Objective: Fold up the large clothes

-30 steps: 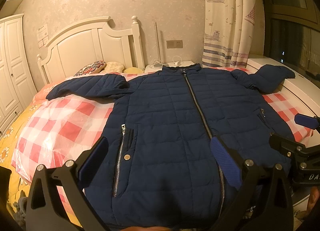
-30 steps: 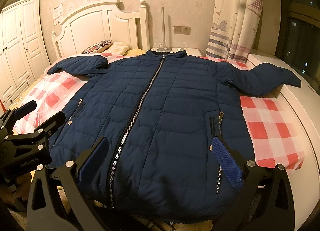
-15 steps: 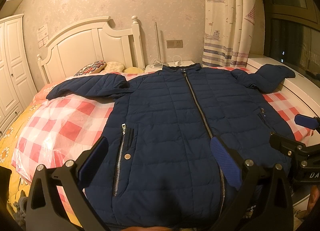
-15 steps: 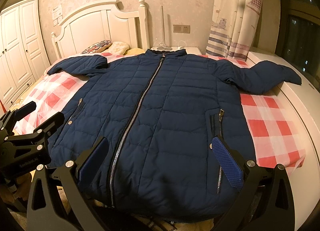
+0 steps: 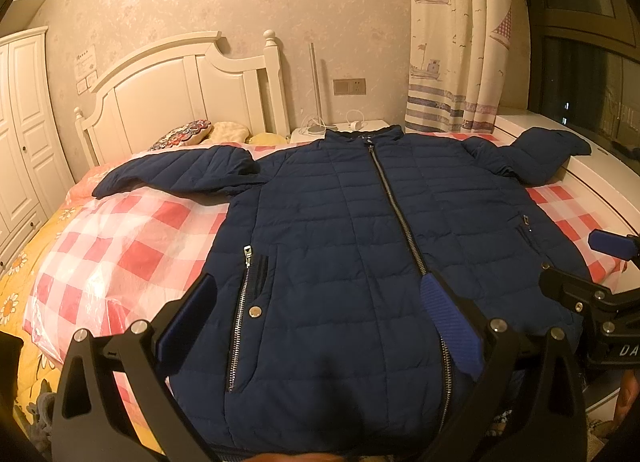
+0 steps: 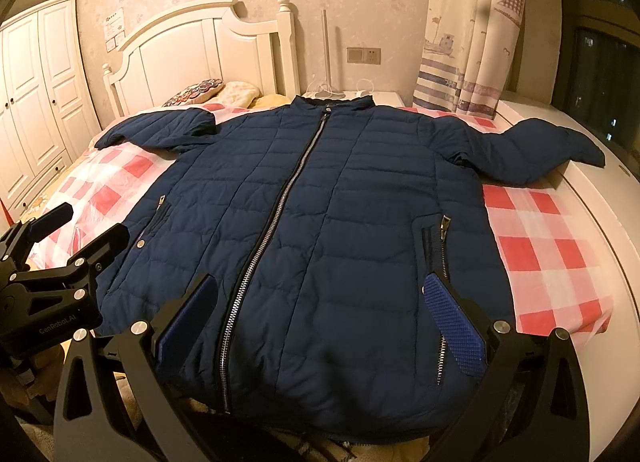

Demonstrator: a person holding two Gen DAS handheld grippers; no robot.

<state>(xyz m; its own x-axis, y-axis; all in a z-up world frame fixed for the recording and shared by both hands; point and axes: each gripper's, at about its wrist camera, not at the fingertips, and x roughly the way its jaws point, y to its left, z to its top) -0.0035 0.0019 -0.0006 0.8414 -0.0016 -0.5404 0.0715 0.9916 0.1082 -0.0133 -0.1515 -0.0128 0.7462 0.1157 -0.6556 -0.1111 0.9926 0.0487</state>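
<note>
Jacket (image 5: 340,262) spread flat, hem cut off

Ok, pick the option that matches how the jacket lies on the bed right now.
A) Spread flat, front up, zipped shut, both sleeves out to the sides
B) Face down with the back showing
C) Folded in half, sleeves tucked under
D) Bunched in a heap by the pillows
A: the jacket lies flat on the bed with its front zipper closed to the collar and a sleeve stretched out on each side.
</note>
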